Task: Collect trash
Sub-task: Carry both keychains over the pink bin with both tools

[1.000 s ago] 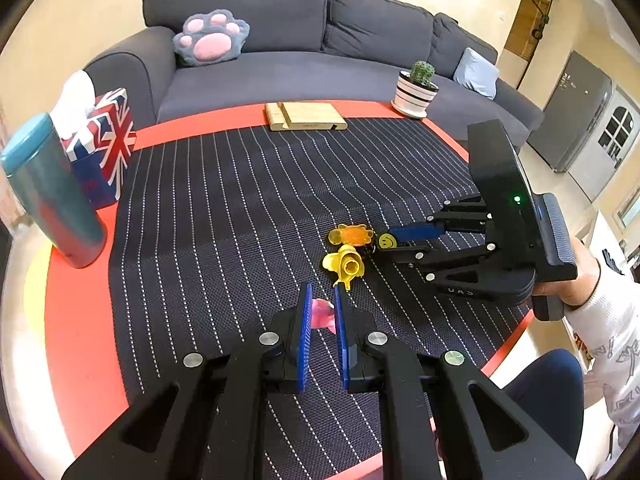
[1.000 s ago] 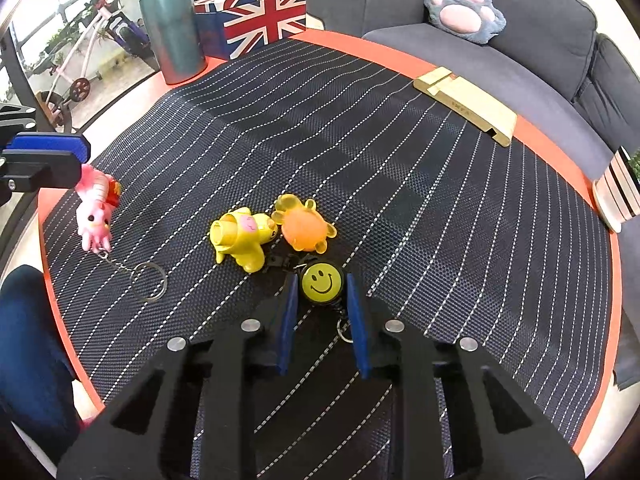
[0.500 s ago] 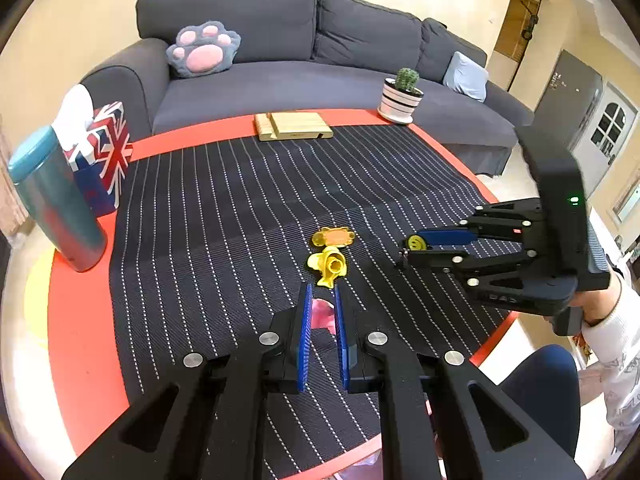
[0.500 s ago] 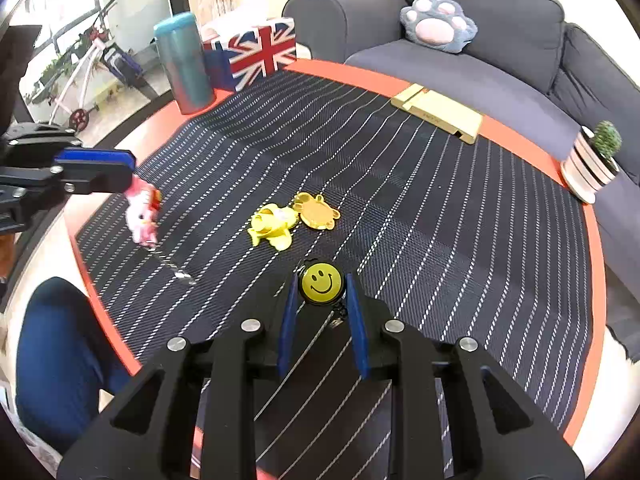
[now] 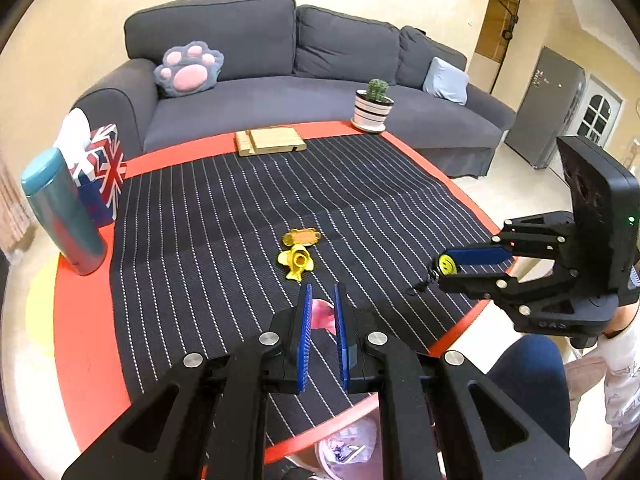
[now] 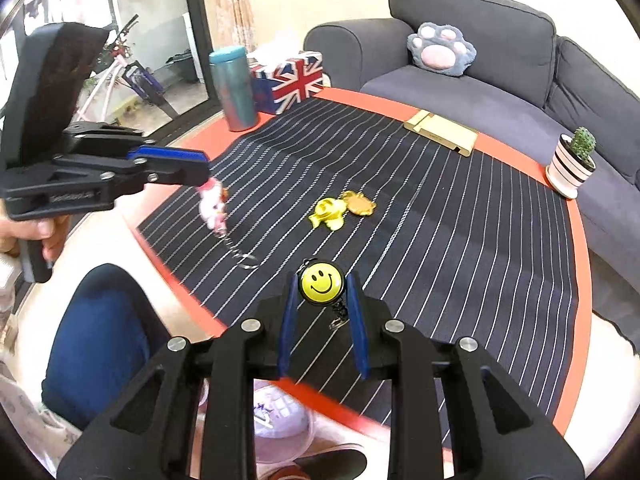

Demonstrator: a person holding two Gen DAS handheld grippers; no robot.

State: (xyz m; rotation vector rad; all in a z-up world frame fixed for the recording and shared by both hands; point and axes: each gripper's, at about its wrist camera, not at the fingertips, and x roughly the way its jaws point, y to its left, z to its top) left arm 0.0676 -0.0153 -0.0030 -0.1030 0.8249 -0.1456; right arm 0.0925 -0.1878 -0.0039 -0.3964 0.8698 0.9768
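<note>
My left gripper [image 5: 321,304] is shut on a pink toy keychain [image 5: 322,317], held above the near edge of the striped mat; it also shows in the right wrist view [image 6: 213,207] with its chain and ring hanging down. My right gripper [image 6: 322,292] is shut on a yellow smiley badge reel [image 6: 322,282], lifted above the table's near right edge; the reel also shows in the left wrist view [image 5: 447,265]. A yellow toy [image 5: 297,264] and an orange toy [image 5: 302,237] lie together mid-mat.
A round red table [image 5: 80,320] carries a teal tumbler [image 5: 64,212], a Union Jack tissue box [image 5: 102,176], a wooden stand [image 5: 270,141] and a potted cactus [image 5: 374,106]. A grey sofa stands behind. A pink-lined bin [image 5: 346,448] sits below the table's near edge.
Both grippers have lifted and pulled back toward the table's near edge with their keychains. The right gripper has moved further right, away from the yellow and orange toys.
</note>
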